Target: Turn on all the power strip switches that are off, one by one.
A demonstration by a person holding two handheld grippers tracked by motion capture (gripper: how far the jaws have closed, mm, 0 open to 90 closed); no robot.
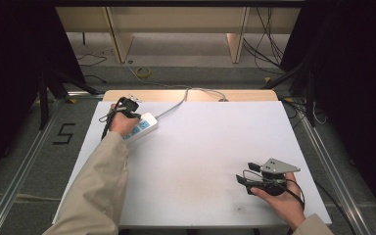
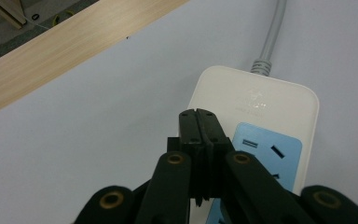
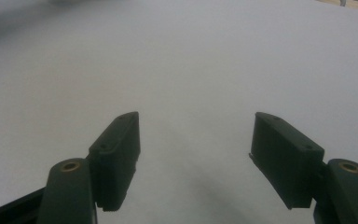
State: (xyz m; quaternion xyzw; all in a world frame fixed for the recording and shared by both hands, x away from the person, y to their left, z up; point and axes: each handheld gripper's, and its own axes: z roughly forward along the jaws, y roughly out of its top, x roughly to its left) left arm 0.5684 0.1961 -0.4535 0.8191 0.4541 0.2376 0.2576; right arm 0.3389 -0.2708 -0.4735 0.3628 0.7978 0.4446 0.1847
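Up close, the left tool point(image 2: 199, 122), jaws pressed together, hovers over the white power strip point(image 2: 256, 107) with blue sockets at the white worktop's point(image 1: 205, 147) far left; from above, the right tool point(image 1: 248, 174), jaws apart, rests near right. Cables trail across the grey floor point(image 1: 176, 54) beyond.

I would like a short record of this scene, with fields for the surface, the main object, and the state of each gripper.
surface: white table top
main object: white power strip with blue socket faces, lying at the far left of the table
cable: grey cord leaving the strip toward the far edge
left gripper: jaws shut with nothing between them, tips over the strip; contact cannot be told
right gripper: jaws open, nothing between them, low over bare table at the near right
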